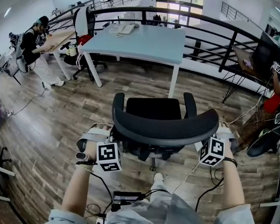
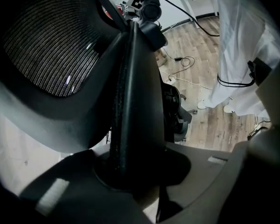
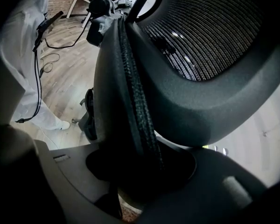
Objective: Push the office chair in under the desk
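Mid-push: left gripper (image 2: 130, 171) and right gripper (image 3: 140, 171) each clamp the office chair (image 1: 165, 127) by its backrest edge; next, roll it straight under the surface (image 1: 144, 43) ahead.

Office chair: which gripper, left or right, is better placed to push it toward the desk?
Neither clearly: the left gripper clamps the left backrest edge of the office chair, the right gripper its right edge, evenly. The desk stands ahead, so probably both push together.
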The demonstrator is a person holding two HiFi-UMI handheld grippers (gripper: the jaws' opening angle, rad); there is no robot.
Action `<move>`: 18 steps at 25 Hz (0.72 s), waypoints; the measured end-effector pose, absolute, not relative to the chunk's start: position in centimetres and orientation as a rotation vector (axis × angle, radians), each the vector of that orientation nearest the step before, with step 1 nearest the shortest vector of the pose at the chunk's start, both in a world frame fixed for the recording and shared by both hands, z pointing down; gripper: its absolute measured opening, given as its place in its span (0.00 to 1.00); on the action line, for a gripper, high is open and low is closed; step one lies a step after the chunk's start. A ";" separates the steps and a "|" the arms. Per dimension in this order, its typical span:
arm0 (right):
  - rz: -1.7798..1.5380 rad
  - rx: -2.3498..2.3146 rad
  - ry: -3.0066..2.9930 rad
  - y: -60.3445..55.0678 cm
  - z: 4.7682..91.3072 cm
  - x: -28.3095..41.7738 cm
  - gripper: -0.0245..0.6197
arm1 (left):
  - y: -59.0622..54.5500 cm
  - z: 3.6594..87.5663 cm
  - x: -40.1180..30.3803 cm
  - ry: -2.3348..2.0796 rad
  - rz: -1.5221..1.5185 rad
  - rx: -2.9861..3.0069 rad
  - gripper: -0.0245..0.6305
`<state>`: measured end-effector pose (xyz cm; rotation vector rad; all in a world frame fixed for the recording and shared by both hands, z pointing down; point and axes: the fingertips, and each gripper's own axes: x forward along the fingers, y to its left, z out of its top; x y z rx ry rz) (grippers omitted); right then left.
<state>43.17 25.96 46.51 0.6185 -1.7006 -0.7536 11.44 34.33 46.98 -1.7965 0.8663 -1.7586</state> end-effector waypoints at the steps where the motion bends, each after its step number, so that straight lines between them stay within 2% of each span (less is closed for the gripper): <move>1: -0.755 0.616 -1.703 25.3 46.5 43.1 0.33 | 33.7 47.0 11.4 0.870 -1.762 -1.796 0.17; 18: -0.832 0.505 -1.776 11.6 46.8 38.3 0.33 | 22.8 47.1 7.6 0.972 -1.844 -1.757 0.17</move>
